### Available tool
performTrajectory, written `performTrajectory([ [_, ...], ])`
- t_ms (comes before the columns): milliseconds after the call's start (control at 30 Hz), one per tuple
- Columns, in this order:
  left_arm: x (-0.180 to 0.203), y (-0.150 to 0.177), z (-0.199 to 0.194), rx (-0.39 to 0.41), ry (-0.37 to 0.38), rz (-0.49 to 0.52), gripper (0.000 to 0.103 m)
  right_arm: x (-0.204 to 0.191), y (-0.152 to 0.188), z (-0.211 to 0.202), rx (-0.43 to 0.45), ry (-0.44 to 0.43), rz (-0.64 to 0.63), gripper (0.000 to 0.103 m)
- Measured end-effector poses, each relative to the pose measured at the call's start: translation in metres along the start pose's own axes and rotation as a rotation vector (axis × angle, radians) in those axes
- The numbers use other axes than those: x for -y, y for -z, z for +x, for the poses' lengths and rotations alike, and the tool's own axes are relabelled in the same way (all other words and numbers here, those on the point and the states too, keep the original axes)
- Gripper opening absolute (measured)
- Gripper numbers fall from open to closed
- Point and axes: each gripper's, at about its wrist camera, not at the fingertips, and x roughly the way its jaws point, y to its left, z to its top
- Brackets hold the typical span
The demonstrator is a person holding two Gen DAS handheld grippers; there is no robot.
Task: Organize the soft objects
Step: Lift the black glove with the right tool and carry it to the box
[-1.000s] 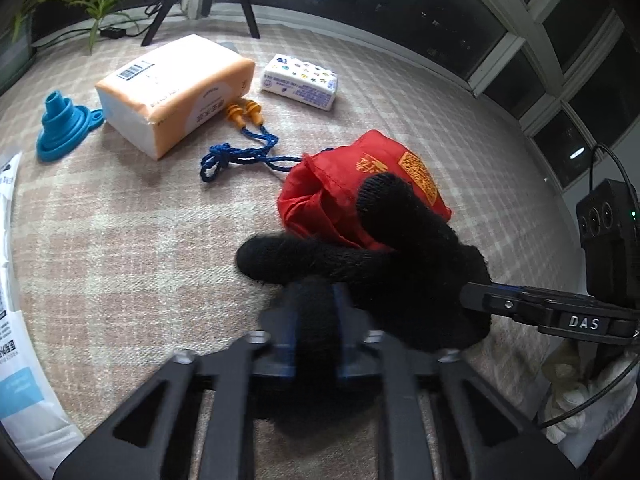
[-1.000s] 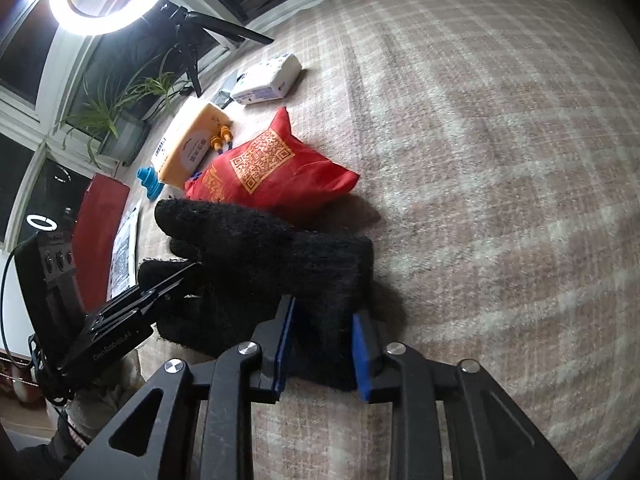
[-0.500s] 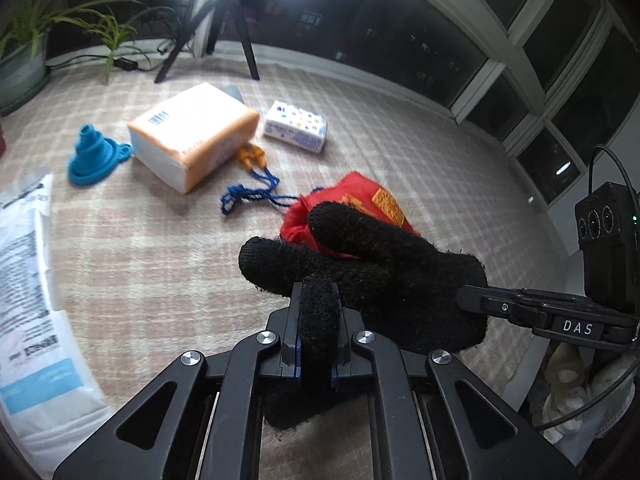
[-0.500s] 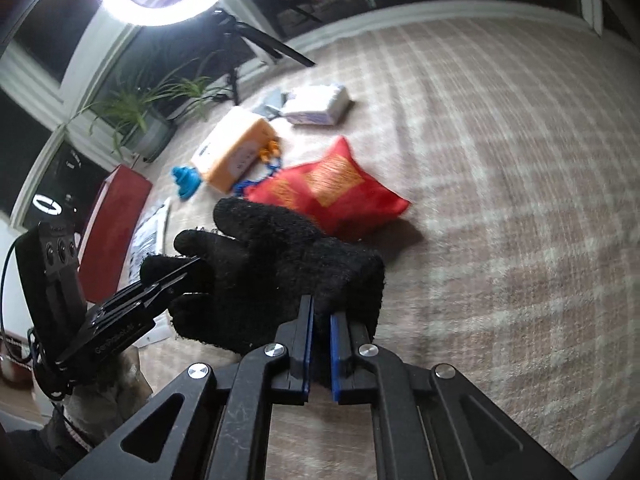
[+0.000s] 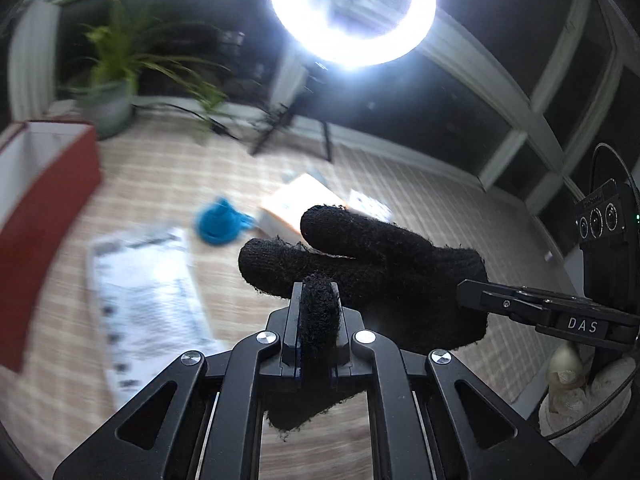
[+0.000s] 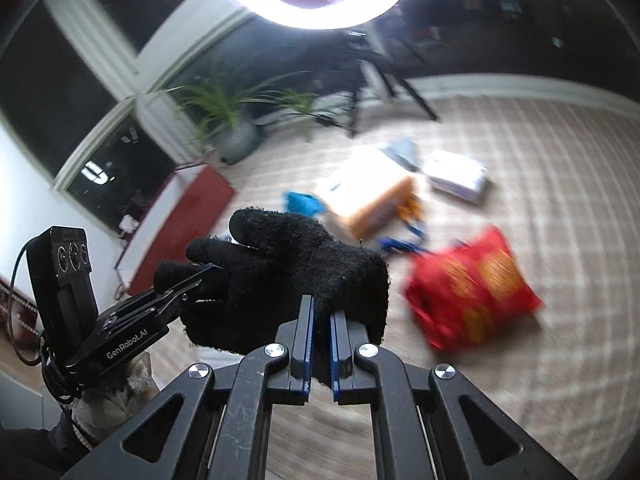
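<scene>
I have the black knitted glove (image 5: 372,264) pinched from both ends, left gripper (image 5: 318,316) on a finger, right gripper (image 6: 320,344) on the cuff, lifted above the red fabric pouch (image 6: 472,292) so it hangs clear for carrying.

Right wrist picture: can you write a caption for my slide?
Two grippers, right and left, hold a fuzzy black knit glove above a plaid carpet.

You are facing a ring light (image 5: 352,12) that is glaring bright on its tripod (image 6: 372,80), washing out the top of both views. Dark windows (image 5: 440,112) with pale frames are curving around the room. A checked beige carpet (image 6: 560,160) is covering the floor, and a potted plant (image 5: 112,96) is standing by the window near a red box (image 5: 40,216)
</scene>
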Motion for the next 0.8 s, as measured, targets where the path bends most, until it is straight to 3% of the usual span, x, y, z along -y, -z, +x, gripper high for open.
performTrajectory([
  [400, -0.128, -0.014, -0.088, 0.172, -0.196, -0.135, 0.007, -0.168, -0.061, 0.067, 0.014, -0.109, -0.286, 0.006],
  [633, -0.195, -0.011, -0.114, 0.223, -0.305, -0.211, 0.007, -0.266, -0.079, 0.12, 0.006, -0.128, -0.448, 0.006],
  [800, -0.233, -0.002, -0.122, 0.226, -0.354, -0.264, 0.007, -0.313, -0.082, 0.157, -0.014, -0.129, -0.514, 0.006],
])
